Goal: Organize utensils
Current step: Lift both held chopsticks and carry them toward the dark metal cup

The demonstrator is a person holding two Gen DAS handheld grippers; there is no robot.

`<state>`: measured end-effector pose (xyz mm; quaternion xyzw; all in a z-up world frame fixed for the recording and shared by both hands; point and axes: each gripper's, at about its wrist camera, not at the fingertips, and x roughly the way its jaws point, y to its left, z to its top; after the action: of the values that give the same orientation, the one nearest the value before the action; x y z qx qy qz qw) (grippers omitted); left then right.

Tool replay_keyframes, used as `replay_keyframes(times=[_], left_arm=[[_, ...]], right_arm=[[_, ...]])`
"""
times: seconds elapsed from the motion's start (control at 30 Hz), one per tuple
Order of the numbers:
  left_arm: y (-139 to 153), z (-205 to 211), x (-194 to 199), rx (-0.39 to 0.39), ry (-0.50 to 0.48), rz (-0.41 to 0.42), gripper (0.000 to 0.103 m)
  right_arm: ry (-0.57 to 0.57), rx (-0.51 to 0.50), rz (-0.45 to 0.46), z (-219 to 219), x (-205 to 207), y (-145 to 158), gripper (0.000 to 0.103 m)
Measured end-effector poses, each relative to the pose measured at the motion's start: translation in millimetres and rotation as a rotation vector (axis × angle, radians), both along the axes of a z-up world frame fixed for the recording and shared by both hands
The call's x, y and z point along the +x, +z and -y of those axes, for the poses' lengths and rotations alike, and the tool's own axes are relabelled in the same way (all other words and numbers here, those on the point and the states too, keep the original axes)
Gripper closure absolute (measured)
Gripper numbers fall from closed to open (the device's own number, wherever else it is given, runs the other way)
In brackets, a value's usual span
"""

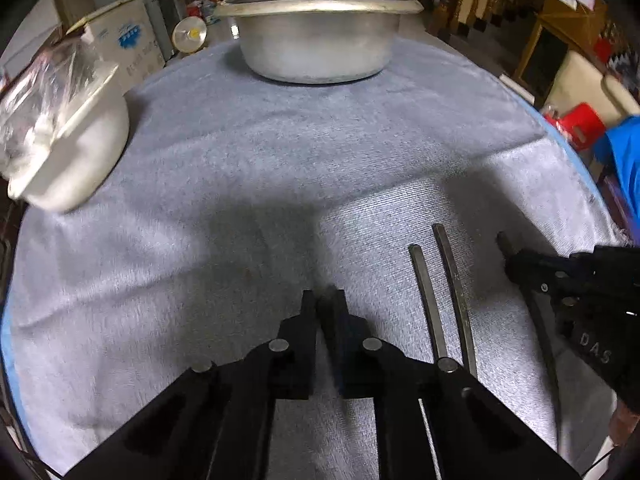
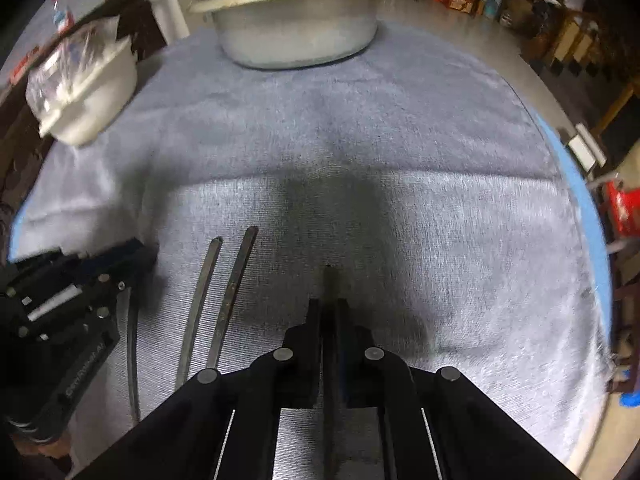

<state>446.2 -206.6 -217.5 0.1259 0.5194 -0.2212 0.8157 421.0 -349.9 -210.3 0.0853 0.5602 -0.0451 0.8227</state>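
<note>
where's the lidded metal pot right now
The lidded metal pot sits at the far edge of the grey towel, top centre in both views, right of the white bowl.

Dim storeroom: wooden shelving (image 1: 560, 20) far right, a white chest freezer (image 1: 128, 36) far left, pale floor (image 2: 460, 32) between.

Over on the right, the side of the right gripper (image 1: 505, 245) carries pale raised letters that read "DAS". From the other side, the left gripper (image 2: 150, 250) has a line of lettering along its body, too blurred to make out. Far off at the left, a white box (image 1: 124, 40) shows blue printing, but none of it can be read from here.
</note>
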Motion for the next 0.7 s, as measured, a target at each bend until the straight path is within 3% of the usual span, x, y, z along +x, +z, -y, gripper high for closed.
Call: replay_keyframes(times=[0.17, 0.43, 0.63, 0.7], left_arm=[[12, -38, -6, -0.055, 0.096, 0.018, 0.098], [62, -113, -39, -0.156, 0.259, 0.142, 0.098], [91, -158, -79, -0.257, 0.300, 0.189, 0.098], [94, -164, -84, -0.275, 0.292, 0.167, 0.098]], right_arm=[[-0.046, 0.064, 0.114, 17, -32, 19, 0.097], [-0.116, 0.106, 0.351, 29, -106, 78, 0.097], [-0.133, 0.095, 0.510, 18, -169, 118, 0.097], [-0.132, 0.099, 0.547, 12, -186, 128, 0.097]])
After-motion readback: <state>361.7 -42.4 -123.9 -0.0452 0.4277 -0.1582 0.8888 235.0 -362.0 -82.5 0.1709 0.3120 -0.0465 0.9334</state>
